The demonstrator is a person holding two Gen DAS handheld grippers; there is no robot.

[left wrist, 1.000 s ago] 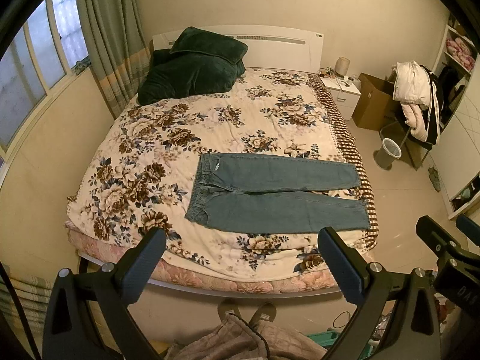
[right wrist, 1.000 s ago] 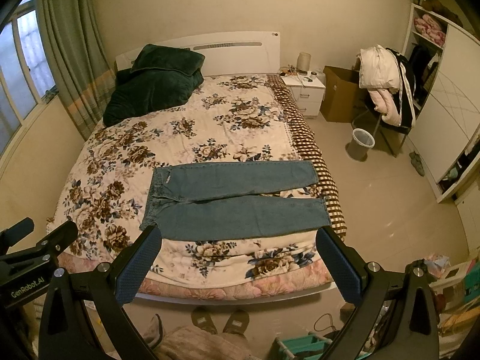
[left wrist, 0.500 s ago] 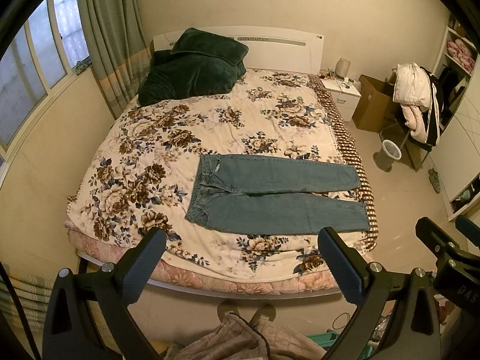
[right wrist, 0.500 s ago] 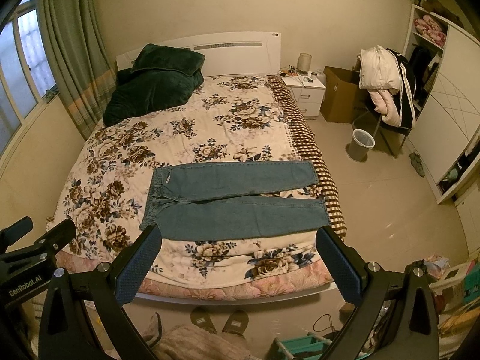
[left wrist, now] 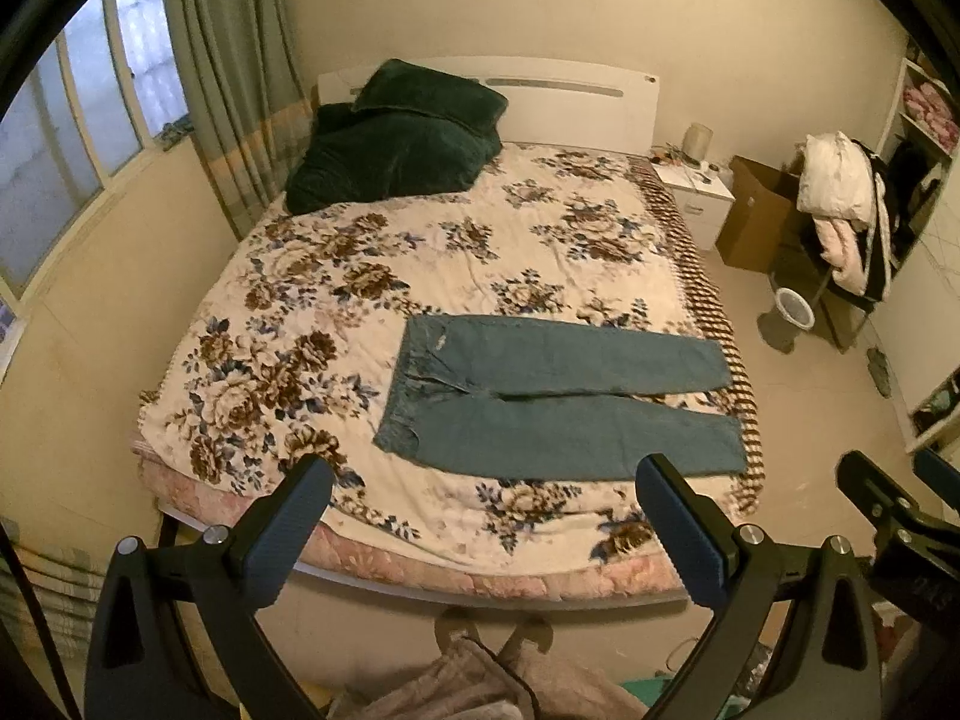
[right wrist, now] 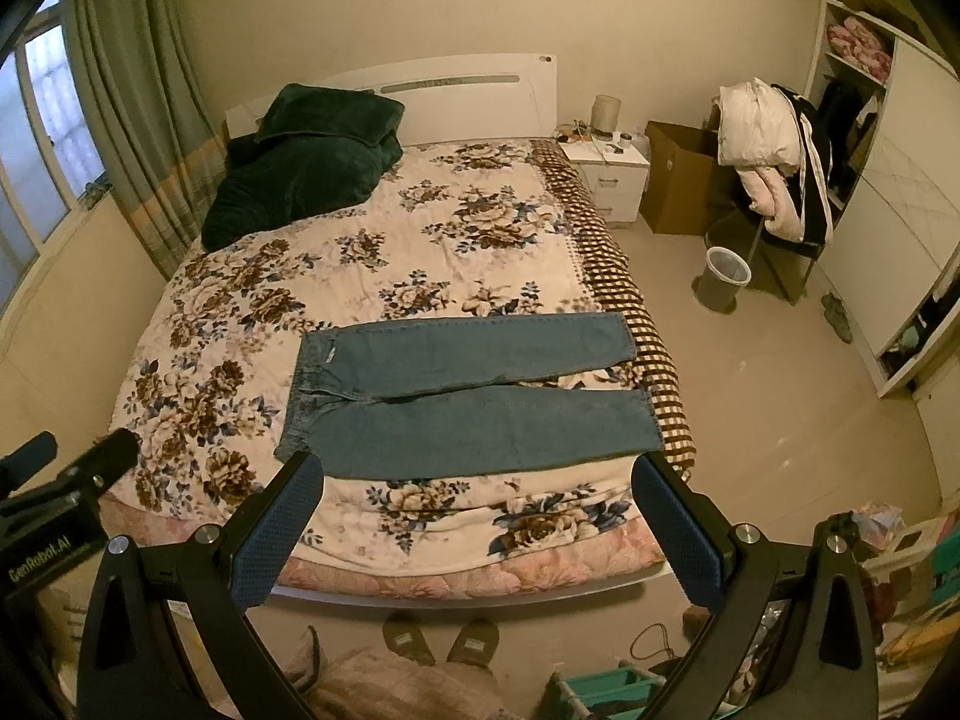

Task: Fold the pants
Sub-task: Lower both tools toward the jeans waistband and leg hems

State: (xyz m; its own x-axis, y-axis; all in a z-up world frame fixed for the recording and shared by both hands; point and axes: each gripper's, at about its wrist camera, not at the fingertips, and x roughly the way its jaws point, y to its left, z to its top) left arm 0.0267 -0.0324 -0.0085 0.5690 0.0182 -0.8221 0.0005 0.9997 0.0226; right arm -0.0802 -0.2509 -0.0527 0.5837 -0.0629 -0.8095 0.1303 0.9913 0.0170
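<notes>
Pants (left wrist: 558, 396): blue jeans lying flat on the bed (left wrist: 420, 252), both legs spread side by side, nothing folded yet. Sitting near the foot edge, toward the bed's right side.
Long axis: running left-right across both views; waistband (right wrist: 300, 396) pointing left, hems (right wrist: 642, 384) pointing right, almost at the checkered border.
L gripper (left wrist: 480, 516): hanging in air off the foot of the bed, fingers wide apart, holding nothing. Pants lying ahead and below, well apart.
R gripper (right wrist: 474, 510): same pose, fingers spread wide, empty, also off the bed's foot.
Key relation: near leg's long edge lying crosswise in front of both grippers. Waist end looks closer to L, hem end closer to R, so prob. L is taking waistband, R taking hems.
Next move (guess): both dropping fwd to the near leg edge, pinching denim, then laying one leg over the other lengthwise.
Risk: pinching the floral quilt (right wrist: 420, 228) along w/ the denim; hems slipping off the right bed edge.
</notes>
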